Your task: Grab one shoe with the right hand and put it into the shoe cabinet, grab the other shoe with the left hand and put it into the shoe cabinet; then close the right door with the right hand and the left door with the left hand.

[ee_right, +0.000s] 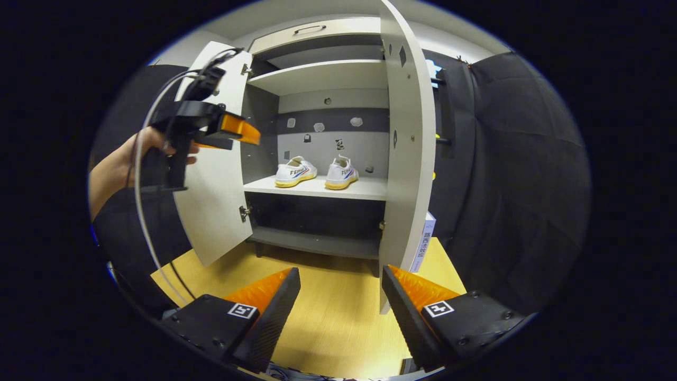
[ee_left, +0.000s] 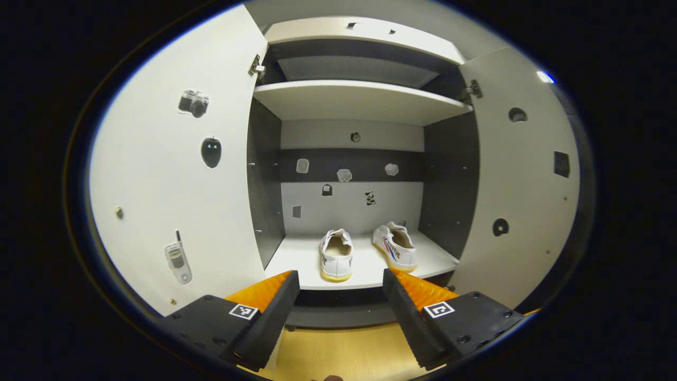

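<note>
Two white shoes with yellow soles stand side by side on the cabinet's middle shelf: the left shoe and the right shoe, also seen as the left shoe and the right shoe. Both doors stand open: the left door and the right door. My left gripper is open and empty, facing the shelf from just in front. In the right gripper view the left gripper, held by a hand, hovers beside the left door. My right gripper is open and empty, low, near the right door's lower edge.
The cabinet stands on a light wooden floor. An upper shelf and a dark lower compartment lie above and below the shoes. A cable hangs from the left gripper. Black cloth wall is to the right.
</note>
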{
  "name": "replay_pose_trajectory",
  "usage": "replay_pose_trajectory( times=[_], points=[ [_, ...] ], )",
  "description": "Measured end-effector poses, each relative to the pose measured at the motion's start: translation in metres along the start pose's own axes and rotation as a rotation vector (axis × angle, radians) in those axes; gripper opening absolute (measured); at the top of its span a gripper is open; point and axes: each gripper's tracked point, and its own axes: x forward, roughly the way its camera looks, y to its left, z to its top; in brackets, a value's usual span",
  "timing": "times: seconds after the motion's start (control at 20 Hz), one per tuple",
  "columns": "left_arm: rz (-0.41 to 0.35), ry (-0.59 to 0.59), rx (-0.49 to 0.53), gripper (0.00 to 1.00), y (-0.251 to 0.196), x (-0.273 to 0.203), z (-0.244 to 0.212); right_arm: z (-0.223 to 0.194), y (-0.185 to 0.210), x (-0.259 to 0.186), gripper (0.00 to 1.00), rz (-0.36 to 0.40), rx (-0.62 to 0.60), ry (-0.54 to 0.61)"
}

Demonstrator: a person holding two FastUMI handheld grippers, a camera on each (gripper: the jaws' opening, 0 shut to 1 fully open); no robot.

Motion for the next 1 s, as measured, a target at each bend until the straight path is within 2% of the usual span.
replay_pose_trajectory(
  times=[0.1, 0.3, 0.45, 0.6, 0.75, 1.0],
  points=[
    [-0.009, -0.033, 0.009, 0.97, 0.002, -0.034, -0.005, 0.011, -0.002, -0.005, 0.98, -0.055, 0.001, -0.022],
    [-0.026, -0.012, -0.091, 0.97, 0.011, -0.094, -0.036, 0.036, -0.018, -0.017, 0.98, -0.157, 0.016, -0.046],
    [-0.005, -0.011, -0.08, 0.98, 0.034, -0.115, -0.06, 0.063, -0.054, -0.028, 0.98, -0.263, 0.033, -0.064],
    [0.018, 0.012, -0.075, 0.98, 0.051, -0.132, -0.082, 0.099, -0.09, -0.034, 0.98, -0.333, 0.086, -0.115],
    [0.025, 0.035, -0.079, 0.95, 0.06, -0.142, -0.102, 0.136, -0.127, -0.036, 0.98, -0.402, 0.044, -0.181],
    [0.046, 0.084, -0.096, 0.95, 0.063, -0.153, -0.125, 0.176, -0.17, -0.02, 0.98, -0.428, 0.056, -0.22]
  ],
)
